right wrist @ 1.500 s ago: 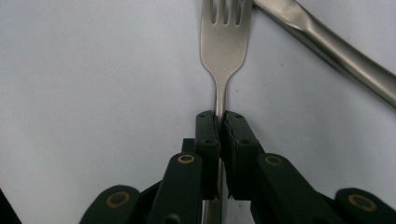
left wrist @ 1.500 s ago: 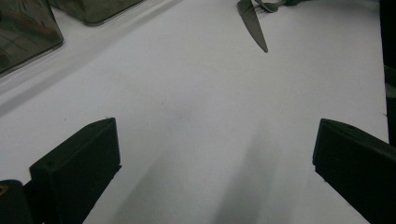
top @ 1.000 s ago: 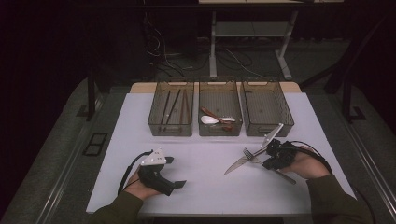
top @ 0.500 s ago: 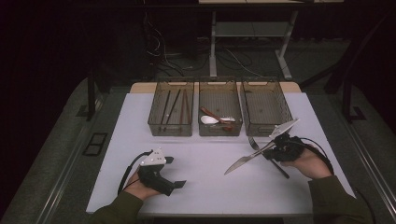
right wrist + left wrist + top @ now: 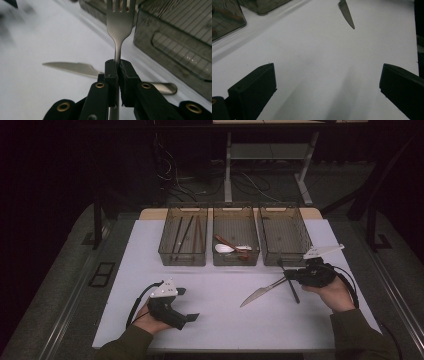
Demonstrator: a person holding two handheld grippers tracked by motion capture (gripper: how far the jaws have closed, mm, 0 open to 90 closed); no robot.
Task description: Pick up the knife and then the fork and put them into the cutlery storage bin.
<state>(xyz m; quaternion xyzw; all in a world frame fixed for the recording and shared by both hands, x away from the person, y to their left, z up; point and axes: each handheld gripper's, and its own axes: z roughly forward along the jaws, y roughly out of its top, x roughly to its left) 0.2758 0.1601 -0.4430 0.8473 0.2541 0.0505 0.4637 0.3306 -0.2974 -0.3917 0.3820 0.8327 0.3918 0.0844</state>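
**Fork held in the right tool: handling and blind spots**

Your left tool (image 5: 184, 304) rests low on the bench (image 5: 220, 325) with its jaws spread wide and nothing between them; only bare bench surface lies ahead of it, with the knife (image 5: 347, 13) tip far beyond.

Your right tool (image 5: 118, 65) is pressed together on the fork (image 5: 120, 18), pinching the narrow neck just below the tines. The fork stands straight out ahead of the jaws, and its handle runs back beneath them. Just behind and below the tool lies the knife (image 5: 72, 68), flat on the bench. The rightmost tray (image 5: 283, 234) sits directly ahead of the tines.

Judge the fork as light, rigid and smooth metal. A grip on so thin a neck may let it swivel; hold firmly and avoid sudden wrist turns.

The fork's handle end is hidden under the tool, and in the high view the fork reads only as a dark sliver.
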